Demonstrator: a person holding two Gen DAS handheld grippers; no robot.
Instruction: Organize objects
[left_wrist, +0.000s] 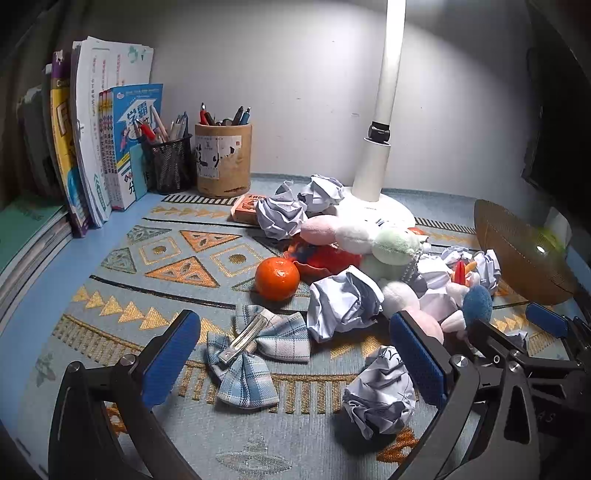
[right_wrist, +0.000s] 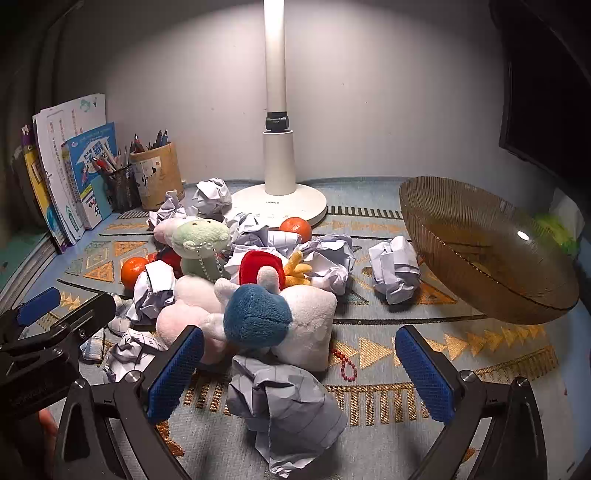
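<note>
A clutter covers the patterned mat (left_wrist: 177, 258): plush toys (right_wrist: 255, 317), several crumpled paper balls and two oranges. In the left wrist view my left gripper (left_wrist: 295, 354) is open above a blue plaid bow hair clip (left_wrist: 251, 350), with a paper ball (left_wrist: 380, 398) by its right finger and an orange (left_wrist: 277, 277) further off. In the right wrist view my right gripper (right_wrist: 299, 369) is open over a crumpled paper ball (right_wrist: 284, 402), just short of the blue-and-white plush. A second orange (right_wrist: 295, 227) lies by the lamp base. Neither gripper holds anything.
A white desk lamp (right_wrist: 277, 199) stands at the back centre. A brown ribbed bowl (right_wrist: 480, 251) sits at the right, tilted. Books (left_wrist: 96, 147), a mesh pen cup (left_wrist: 171, 162) and a wooden pen holder (left_wrist: 223, 162) line the back left. Red beads (right_wrist: 345, 363) lie beside the plush.
</note>
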